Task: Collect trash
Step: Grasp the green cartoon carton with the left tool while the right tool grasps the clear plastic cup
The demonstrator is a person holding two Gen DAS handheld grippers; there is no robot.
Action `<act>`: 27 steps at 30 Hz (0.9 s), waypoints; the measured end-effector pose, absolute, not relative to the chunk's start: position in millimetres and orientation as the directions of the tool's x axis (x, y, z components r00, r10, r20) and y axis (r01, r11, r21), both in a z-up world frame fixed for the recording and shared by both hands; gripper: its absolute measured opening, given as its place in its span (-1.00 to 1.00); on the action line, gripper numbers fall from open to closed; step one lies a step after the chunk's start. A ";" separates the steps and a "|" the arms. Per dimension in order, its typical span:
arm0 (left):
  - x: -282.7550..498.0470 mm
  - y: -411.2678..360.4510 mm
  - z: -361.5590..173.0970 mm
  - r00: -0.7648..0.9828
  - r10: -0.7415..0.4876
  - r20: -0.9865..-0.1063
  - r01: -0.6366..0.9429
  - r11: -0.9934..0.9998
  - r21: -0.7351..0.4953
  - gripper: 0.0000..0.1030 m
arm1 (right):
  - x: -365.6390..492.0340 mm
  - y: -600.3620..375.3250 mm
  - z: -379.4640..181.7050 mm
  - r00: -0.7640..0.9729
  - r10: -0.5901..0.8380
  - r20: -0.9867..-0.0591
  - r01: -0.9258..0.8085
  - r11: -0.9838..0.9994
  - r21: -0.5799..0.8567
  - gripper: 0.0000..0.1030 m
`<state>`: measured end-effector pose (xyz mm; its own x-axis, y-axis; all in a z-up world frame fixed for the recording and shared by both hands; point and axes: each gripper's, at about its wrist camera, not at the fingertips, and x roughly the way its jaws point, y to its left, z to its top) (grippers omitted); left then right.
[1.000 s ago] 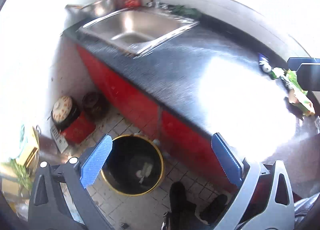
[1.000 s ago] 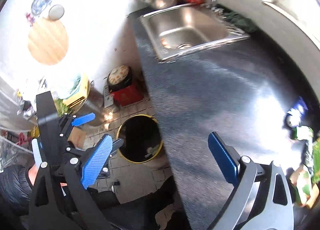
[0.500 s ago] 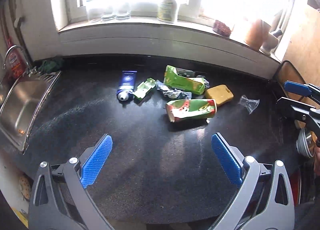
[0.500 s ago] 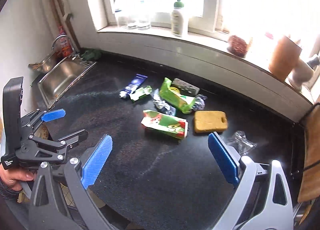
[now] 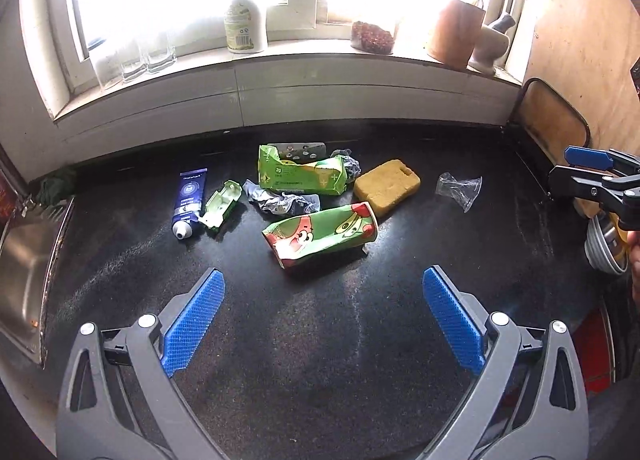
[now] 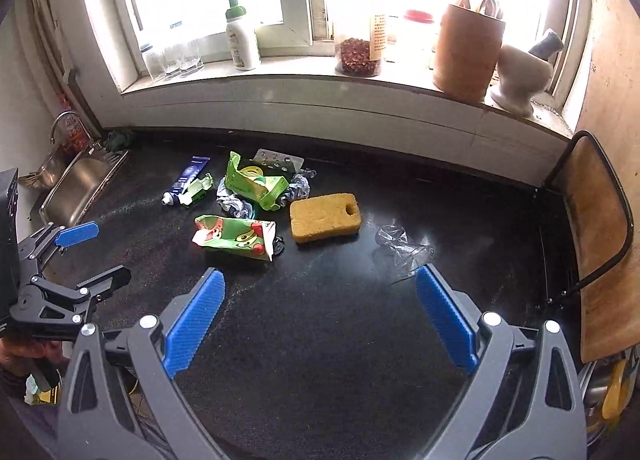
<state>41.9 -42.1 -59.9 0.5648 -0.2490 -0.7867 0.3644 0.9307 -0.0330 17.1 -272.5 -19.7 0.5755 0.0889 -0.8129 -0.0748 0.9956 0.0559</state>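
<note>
Trash lies in a cluster on the black counter (image 5: 320,360): a crushed green and red carton (image 5: 322,234) (image 6: 236,238), a torn green box (image 5: 302,176) (image 6: 256,184), a blue tube (image 5: 188,202) (image 6: 186,180), a small green wrapper (image 5: 222,204), crumpled foil (image 5: 280,202), a yellow sponge (image 5: 386,184) (image 6: 324,216) and clear plastic (image 5: 460,188) (image 6: 404,246). My left gripper (image 5: 320,320) is open and empty, short of the carton. My right gripper (image 6: 318,310) is open and empty, its right finger near the clear plastic.
A steel sink (image 5: 24,268) (image 6: 80,184) sits at the counter's left end. The windowsill holds a bottle (image 5: 244,20), glasses (image 6: 172,56), a jar (image 6: 358,56), a utensil pot (image 6: 466,52) and a mortar (image 6: 520,68). A board in a black rack (image 6: 596,228) stands right.
Both views have swung from the sink and the floor bin round to the counter under the window, then drawn closer to the trash. Both grippers stayed open.
</note>
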 end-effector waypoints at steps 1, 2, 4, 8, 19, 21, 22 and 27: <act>45.1 -44.6 -61.7 0.562 -0.249 -0.789 0.375 0.927 -0.025 0.87 | 19.7 -275.9 -22.0 0.572 0.091 -0.815 -0.072 0.996 0.060 0.81; 48.2 -47.5 -64.0 0.558 -0.250 -0.791 0.388 0.922 -0.017 0.88 | 22.9 -280.1 -24.6 0.568 0.094 -0.817 -0.071 0.995 0.065 0.81; 55.7 -52.9 -69.4 0.550 -0.263 -0.793 0.423 0.906 -0.007 0.88 | 28.8 -289.0 -31.1 0.559 0.103 -0.823 -0.066 0.995 0.080 0.81; 74.1 -64.0 -88.9 0.514 -0.290 -0.807 0.501 0.865 0.009 0.87 | 49.8 -308.9 -51.8 0.515 0.107 -0.850 -0.057 0.994 0.091 0.81; 148.4 -76.4 -163.3 0.423 -0.296 -0.856 0.626 0.779 0.040 0.87 | 118.7 -345.1 -136.6 0.383 0.035 -0.923 -0.125 0.992 -0.014 0.81; 158.8 -79.0 -175.8 0.397 -0.288 -0.871 0.651 0.758 0.046 0.87 | 130.0 -351.1 -154.0 0.351 0.034 -0.936 -0.131 0.991 -0.013 0.81; 162.9 -80.1 -181.0 0.389 -0.287 -0.875 0.664 0.746 0.050 0.87 | 135.8 -353.8 -161.6 0.335 0.036 -0.941 -0.135 0.991 -0.010 0.81; 177.7 -86.9 -203.3 0.328 -0.293 -0.898 0.732 0.679 0.046 0.87 | 159.6 -357.8 -194.4 0.274 0.022 -0.961 -0.170 0.985 -0.026 0.81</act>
